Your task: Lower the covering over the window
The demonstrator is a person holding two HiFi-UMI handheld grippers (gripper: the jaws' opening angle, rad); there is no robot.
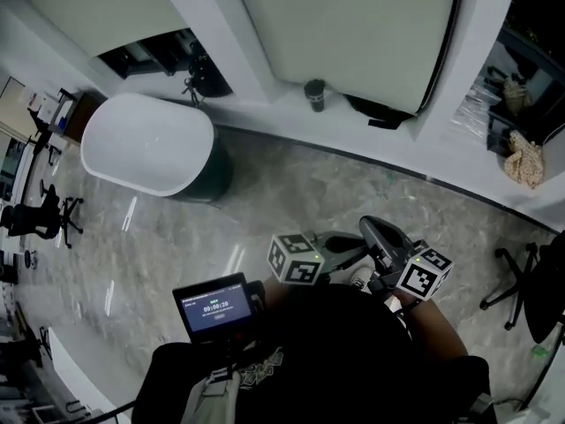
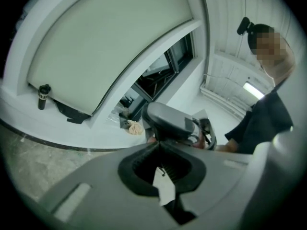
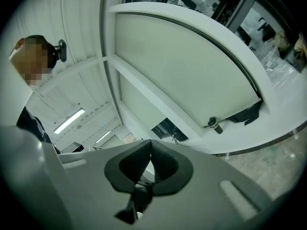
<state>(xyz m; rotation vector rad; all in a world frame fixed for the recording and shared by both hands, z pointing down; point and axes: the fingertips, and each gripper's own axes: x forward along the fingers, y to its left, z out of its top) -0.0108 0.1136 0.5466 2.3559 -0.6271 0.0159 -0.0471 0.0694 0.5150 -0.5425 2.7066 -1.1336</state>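
- Grey marbled floor (image 1: 291,184) is seen from above, bordered on the far side by a white sill (image 1: 265,109) below the windows.
- A pale blind (image 1: 353,25) is drawn over the middle window, its lower edge close to the sill.
- A dark tumbler (image 1: 315,95) stands upright on the sill just beside that blind's lower left corner, and a flat black item (image 1: 380,113) lies under its lower edge.
- A second blind (image 1: 79,7) is seen on the far left, with a dark uncovered strip of window below it.
- A white oval tub (image 1: 146,144) is set on the floor at the left, near the sill.
- A black office chair (image 1: 40,219) is placed at the left edge.
- The left gripper (image 2: 159,145) is held near the body, well apart from the blind; its jaws are pressed together at the tips with nothing between them.
- The right gripper (image 3: 151,143) is held just beside it, jaws likewise closed tip to tip and empty.
- A small lit screen (image 1: 214,307) is carried at the person's chest.
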